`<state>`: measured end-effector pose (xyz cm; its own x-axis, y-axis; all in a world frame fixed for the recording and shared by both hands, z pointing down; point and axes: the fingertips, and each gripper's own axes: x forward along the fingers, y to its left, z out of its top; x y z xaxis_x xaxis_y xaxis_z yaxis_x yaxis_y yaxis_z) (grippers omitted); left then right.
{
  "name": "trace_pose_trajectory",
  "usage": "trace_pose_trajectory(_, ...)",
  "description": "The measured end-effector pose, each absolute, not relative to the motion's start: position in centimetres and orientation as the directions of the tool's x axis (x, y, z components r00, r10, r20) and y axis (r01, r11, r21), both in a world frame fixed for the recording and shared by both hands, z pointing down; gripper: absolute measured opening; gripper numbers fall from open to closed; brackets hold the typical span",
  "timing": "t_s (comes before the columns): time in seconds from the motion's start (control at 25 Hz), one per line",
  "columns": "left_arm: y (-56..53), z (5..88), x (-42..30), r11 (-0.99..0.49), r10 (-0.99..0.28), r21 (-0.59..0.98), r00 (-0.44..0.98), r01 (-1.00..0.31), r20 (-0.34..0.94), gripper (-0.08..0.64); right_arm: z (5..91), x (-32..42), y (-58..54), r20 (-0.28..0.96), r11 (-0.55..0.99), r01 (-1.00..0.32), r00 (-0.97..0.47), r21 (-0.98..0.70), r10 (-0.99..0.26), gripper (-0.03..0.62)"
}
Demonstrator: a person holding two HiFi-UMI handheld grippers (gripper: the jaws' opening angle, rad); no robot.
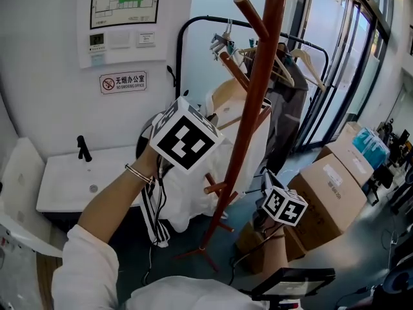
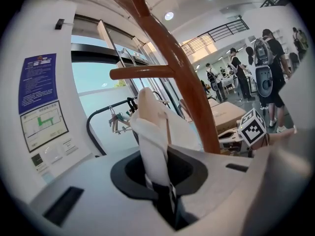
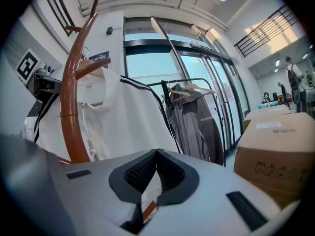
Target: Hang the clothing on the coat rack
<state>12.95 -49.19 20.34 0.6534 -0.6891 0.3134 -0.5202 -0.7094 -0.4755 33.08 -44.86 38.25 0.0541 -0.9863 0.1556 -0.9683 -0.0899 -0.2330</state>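
Two grippers flank the rack [image 1: 255,89]. The left gripper [image 2: 157,173] clamps a fold of the garment [image 1: 187,199], which hangs against the rack at nine o'clock. The right gripper [image 3: 157,151], at five o'clock, is pinched closed, empty.

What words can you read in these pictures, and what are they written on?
"无烟办公室 NO SMOKING OFFICE": on the red-and-white wall sign.
Floor plan poster: the print is too small to read.
Cardboard box label: too small to read.
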Motion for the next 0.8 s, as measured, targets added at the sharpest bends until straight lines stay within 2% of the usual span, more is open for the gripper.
trace_pose_trajectory(0.8,-47.5,23.0,13.6,-0.743,-0.654,-0.475,0.664,-0.472,0.363,0.055,39.5,32.7,-43.7,0.181,-0.096,-0.964,0.052,-0.248,-0.982,0.023)
